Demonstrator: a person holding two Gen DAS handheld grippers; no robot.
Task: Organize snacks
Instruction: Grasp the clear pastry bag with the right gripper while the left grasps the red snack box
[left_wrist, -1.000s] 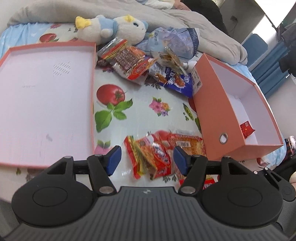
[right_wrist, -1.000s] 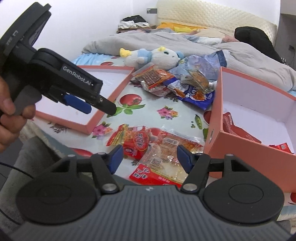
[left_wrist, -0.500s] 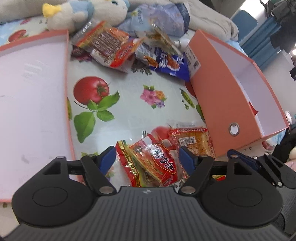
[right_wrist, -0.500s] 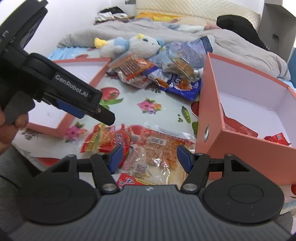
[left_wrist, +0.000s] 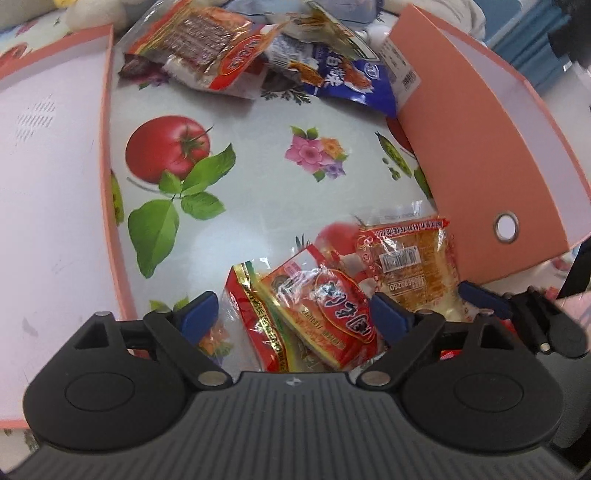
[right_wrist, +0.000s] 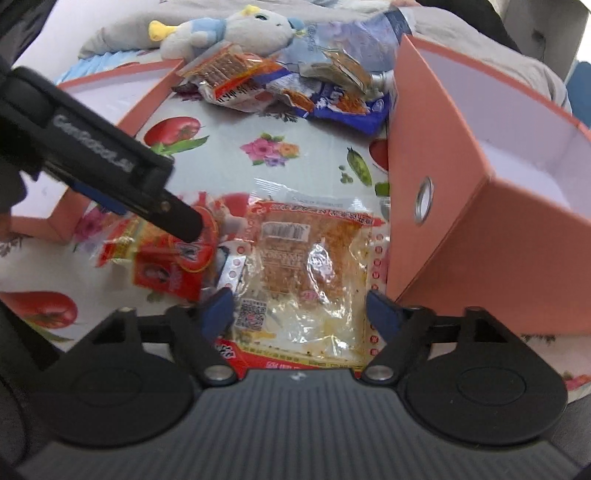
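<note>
Looking along the left gripper (left_wrist: 293, 314), its jaws are seen spread wide with nothing clamped between them. A red snack packet (left_wrist: 325, 314) lies directly under the gap, on the fruit-printed cloth (left_wrist: 258, 122); its long axis runs diagonally, from near-left to far-right, so it is crossed rather than squared by the blue pads (left_wrist: 199, 314). A clear orange-filled packet (left_wrist: 413, 266) lies just beside it to the right, partly overlapping, and next to the pink box (left_wrist: 476, 147). The box lid (left_wrist: 55, 184) lies open-side up to the left. More snacks (left_wrist: 258, 55) are heaped at the far edge, well apart from the tool.

From the right wrist view, the right gripper (right_wrist: 299, 310) is likewise held wide open and holds nothing. The clear packet (right_wrist: 310, 258) lies straight ahead between its fingers, long axis roughly in line with the tool, touching the box wall (right_wrist: 443, 221) on the right. The left gripper (right_wrist: 110, 162) is seen reaching in from the left, its tip over the red packet (right_wrist: 170, 266). A plush toy (right_wrist: 229, 31) rests behind the far heap.

Each packet is judged nearer to its own tool: red to the left, clear to the right. The left grasp is likely to need a slight wrist turn.
</note>
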